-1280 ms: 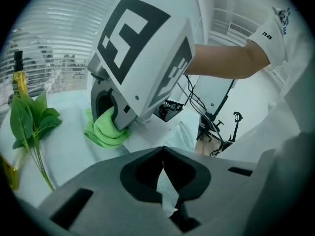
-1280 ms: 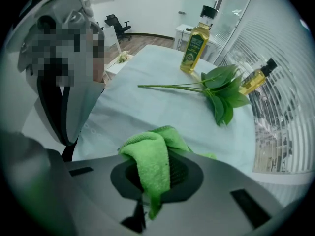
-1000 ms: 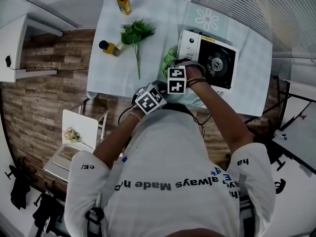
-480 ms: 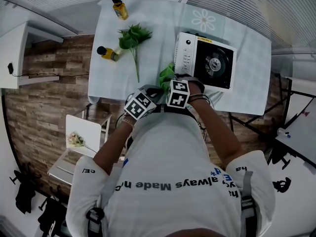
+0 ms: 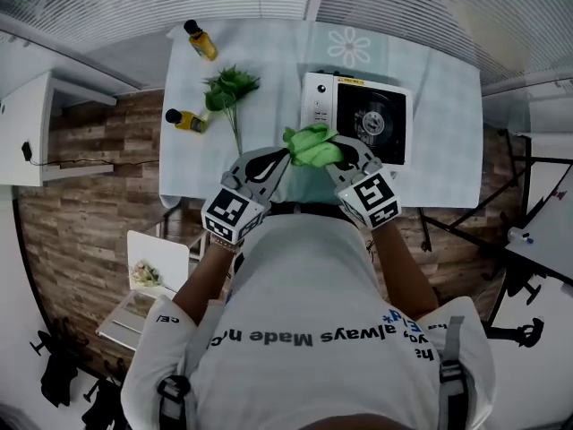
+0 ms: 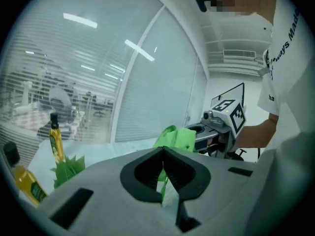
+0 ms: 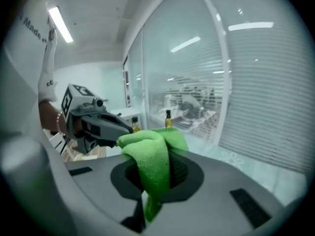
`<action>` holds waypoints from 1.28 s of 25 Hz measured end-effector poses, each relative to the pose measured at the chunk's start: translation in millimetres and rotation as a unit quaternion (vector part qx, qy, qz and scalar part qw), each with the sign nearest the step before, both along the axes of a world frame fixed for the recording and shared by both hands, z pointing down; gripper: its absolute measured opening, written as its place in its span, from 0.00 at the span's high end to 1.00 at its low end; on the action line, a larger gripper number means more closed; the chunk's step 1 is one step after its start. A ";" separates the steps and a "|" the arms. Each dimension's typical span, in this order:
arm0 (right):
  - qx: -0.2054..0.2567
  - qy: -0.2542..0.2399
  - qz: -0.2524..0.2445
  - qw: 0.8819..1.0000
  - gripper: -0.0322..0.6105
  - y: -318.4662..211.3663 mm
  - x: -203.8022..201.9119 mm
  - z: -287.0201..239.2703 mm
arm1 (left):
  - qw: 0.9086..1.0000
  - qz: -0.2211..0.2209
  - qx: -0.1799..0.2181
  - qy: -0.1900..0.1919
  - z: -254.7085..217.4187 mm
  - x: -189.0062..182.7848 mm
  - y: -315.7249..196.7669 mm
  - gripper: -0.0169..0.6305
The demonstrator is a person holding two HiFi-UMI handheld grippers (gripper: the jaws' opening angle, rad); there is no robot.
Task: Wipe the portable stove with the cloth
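Note:
The portable stove [image 5: 358,124], white with a black round burner, sits at the right of the table [image 5: 269,52]. A bright green cloth [image 5: 313,144] is bunched in the air just in front of the stove's near-left corner, between both grippers. My right gripper [image 5: 338,147] is shut on the cloth [image 7: 155,151], which drapes over its jaws. My left gripper [image 5: 283,154] comes in from the left, its jaws shut on an edge of the cloth [image 6: 174,137]. In the left gripper view the left gripper [image 6: 162,150] faces the right gripper [image 6: 216,132].
A leafy green sprig [image 5: 228,92] lies at the table's left, with one yellow bottle [image 5: 183,120] beside it and another [image 5: 200,40] at the far corner. A white chair [image 5: 152,271] stands below the table's near-left edge, a white shelf [image 5: 36,124] at far left.
The cloth has come up off the table beside the stove. The right gripper drew back with it, and the left gripper swung in and closed on its other side.

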State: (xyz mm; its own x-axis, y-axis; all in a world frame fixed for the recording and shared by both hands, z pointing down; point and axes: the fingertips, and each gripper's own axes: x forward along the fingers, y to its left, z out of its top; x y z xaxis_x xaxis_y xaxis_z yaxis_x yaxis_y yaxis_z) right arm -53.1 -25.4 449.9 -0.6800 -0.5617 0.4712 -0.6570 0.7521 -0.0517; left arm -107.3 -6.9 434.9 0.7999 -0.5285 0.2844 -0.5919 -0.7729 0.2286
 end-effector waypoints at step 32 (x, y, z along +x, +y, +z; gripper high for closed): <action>0.177 -0.111 0.154 0.966 0.91 17.9 173.9 -231.6 | 0.978 -0.053 0.177 0.094 -208.6 123.5 -24.6 0.95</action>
State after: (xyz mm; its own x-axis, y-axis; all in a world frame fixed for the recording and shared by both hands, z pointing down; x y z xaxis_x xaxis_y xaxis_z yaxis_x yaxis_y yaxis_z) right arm 120.8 -7.5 218.2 -0.5169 -0.8527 0.0751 -0.8548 0.5189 0.0077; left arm 16.2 -31.6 226.3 0.7556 -0.6502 -0.0789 -0.6464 -0.7597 0.0702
